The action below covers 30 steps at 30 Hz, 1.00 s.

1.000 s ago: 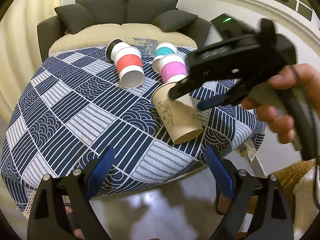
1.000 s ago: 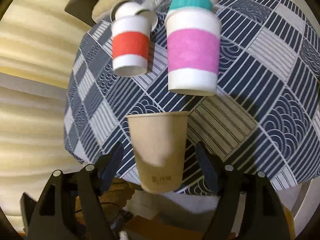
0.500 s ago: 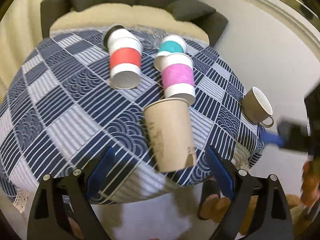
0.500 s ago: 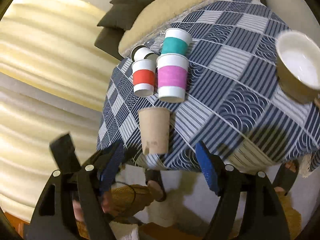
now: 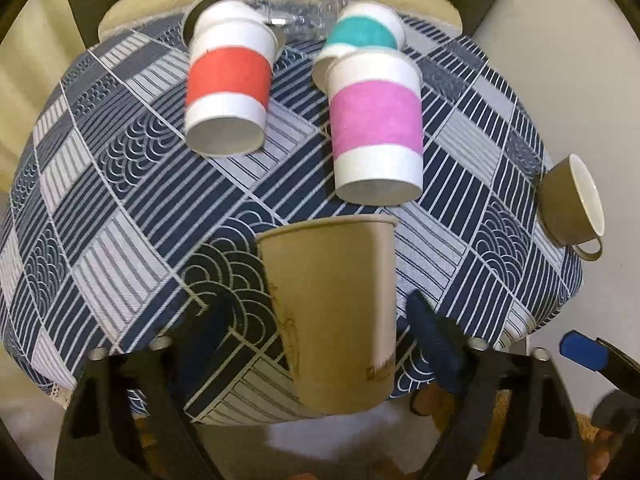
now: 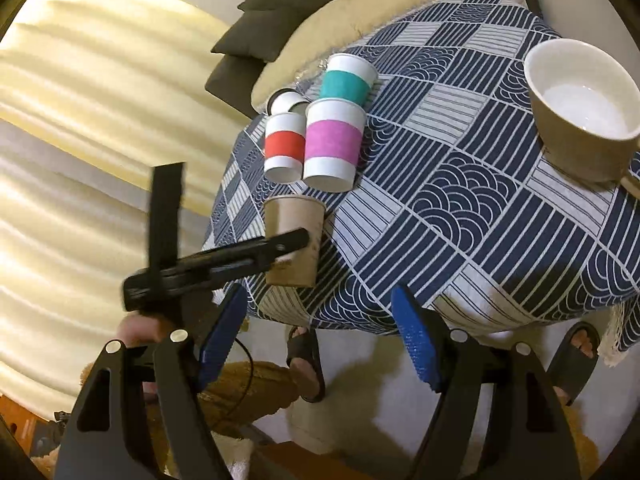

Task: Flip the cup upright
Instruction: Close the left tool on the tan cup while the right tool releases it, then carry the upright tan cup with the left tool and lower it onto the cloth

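Observation:
A plain brown paper cup (image 5: pixel 336 312) stands rim-down at the near edge of the patterned table (image 5: pixel 120 216). My left gripper (image 5: pixel 320 344) is open, its blue pads on either side of the cup without touching. In the right wrist view the brown cup (image 6: pixel 294 236) shows with the left gripper's black finger across it. My right gripper (image 6: pixel 320 336) is open and empty, off the table's edge, well back from the cup.
Red-banded (image 5: pixel 228 88), pink-banded (image 5: pixel 376 124) and teal-banded (image 5: pixel 362 32) paper cups stand rim-down behind. A clear glass (image 5: pixel 304 4) lies at the back. A brown mug (image 5: pixel 572 200) stands upright at the right edge, also in the right wrist view (image 6: pixel 580 108). A sofa stands behind.
My left gripper has moved forward until its open fingers bracket the brown cup. My right gripper has pulled back and to the right, away from the cup.

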Available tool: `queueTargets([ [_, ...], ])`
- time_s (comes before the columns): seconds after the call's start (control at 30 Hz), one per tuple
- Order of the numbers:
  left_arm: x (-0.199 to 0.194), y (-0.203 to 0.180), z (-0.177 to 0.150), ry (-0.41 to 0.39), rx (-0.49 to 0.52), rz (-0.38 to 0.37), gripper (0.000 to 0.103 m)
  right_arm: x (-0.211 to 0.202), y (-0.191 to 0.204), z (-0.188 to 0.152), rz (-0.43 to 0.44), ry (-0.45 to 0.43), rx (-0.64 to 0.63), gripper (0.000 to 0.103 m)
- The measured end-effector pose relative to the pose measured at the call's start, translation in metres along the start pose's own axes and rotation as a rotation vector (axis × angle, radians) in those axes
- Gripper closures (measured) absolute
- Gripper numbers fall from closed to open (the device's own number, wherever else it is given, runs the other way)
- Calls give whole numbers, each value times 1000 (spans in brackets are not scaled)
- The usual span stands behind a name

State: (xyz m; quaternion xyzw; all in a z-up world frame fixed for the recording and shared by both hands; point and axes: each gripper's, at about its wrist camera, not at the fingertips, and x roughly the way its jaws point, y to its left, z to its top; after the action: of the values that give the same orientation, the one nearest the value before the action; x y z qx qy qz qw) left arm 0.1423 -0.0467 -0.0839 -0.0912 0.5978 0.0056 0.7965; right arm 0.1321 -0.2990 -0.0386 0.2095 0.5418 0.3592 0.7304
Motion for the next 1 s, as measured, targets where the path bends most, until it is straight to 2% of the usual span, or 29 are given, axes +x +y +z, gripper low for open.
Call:
queueTargets([
  [0.1,8,-2,3,23,2,38,43,-2,-2,0,9,-1,7,29],
  [0.33,10,-1,8,49,-25,35,44,-11,-1,-4,11,-11,3,29],
  [0.5,-3,1,10,18,-36,28,44,-8,0,-4,10,-9,-7,29],
  [0.67,-28,4,-2,-87,-52,-1,44,-1,-1,-6,-5,4,-6,29],
  [0.9,-53,0,-22,-316,-43,-14,45,1,2,-7,13,-12,-13,29],
  [1.0,-58,2,-32,-406,-43,-23,45,-2,2,-6,32,-35,-8,23],
])
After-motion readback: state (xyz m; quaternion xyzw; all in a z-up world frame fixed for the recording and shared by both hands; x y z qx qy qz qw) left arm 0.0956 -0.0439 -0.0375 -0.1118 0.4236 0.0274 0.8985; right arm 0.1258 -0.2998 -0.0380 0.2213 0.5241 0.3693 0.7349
